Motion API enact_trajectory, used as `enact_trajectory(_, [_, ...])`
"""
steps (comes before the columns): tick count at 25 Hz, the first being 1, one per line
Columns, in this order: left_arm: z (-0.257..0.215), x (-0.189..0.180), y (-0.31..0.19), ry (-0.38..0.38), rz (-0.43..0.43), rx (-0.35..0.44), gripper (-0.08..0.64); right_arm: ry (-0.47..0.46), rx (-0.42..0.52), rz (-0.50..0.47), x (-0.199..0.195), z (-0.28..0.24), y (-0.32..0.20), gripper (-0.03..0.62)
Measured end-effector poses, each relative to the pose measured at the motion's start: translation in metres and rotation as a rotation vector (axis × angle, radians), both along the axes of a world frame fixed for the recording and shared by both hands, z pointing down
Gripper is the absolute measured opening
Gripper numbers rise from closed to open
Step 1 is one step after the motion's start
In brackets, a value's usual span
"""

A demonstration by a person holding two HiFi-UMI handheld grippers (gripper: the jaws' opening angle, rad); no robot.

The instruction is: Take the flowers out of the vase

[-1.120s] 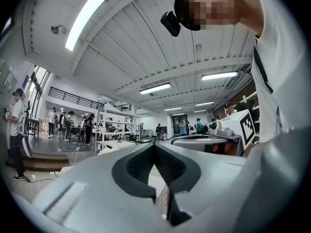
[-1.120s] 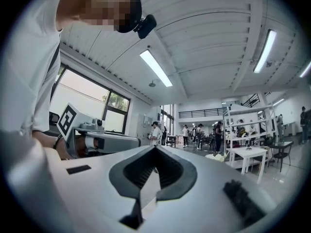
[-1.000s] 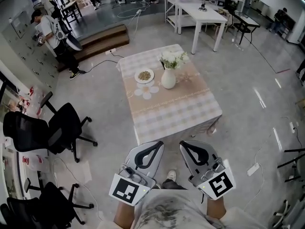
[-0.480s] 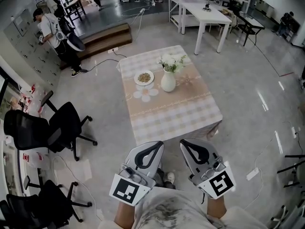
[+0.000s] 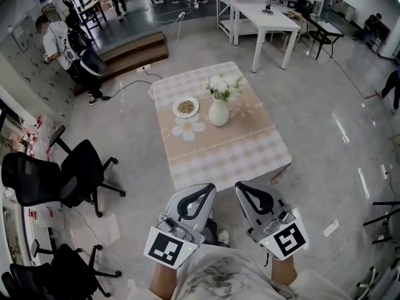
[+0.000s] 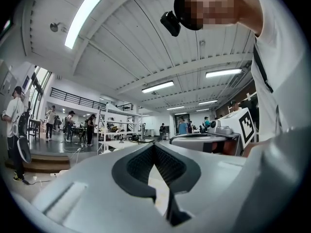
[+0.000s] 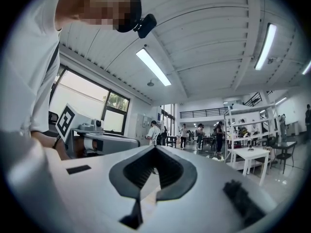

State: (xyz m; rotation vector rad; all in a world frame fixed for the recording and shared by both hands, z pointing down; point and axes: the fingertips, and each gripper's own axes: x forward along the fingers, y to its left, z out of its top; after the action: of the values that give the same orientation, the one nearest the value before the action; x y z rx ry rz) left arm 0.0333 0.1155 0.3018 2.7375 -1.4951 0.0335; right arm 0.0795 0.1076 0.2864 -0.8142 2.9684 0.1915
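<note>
A white vase (image 5: 218, 113) holding white flowers (image 5: 222, 85) stands near the middle of a low table with a checked cloth (image 5: 231, 152), ahead of me in the head view. My left gripper (image 5: 203, 189) (image 6: 154, 145) and right gripper (image 5: 242, 188) (image 7: 155, 148) are held side by side close to my body, short of the table's near edge and well away from the vase. Both point level. Each has its jaws shut, tips together, with nothing between them. In each gripper view the other gripper shows alongside.
A plate of food (image 5: 186, 107) and a flower-shaped mat (image 5: 189, 129) lie left of the vase. Black office chairs (image 5: 62, 174) stand at the left. A white table (image 5: 265, 17), wooden steps (image 5: 134, 49) and a person (image 5: 62, 42) are farther back. A power strip (image 5: 330, 228) lies on the floor at the right.
The table and vase have shifted slightly in the head view as I move across the floor. Both grippers keep the same pose and stay shut.
</note>
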Motion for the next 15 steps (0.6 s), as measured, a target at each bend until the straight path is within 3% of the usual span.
enact_trajectory(15, [0.009, -0.036, -0.086, 0.020, 0.042, -0.032, 0.009, 0.047, -0.051, 0.052, -0.034, 0.012, -0.086, 0.017])
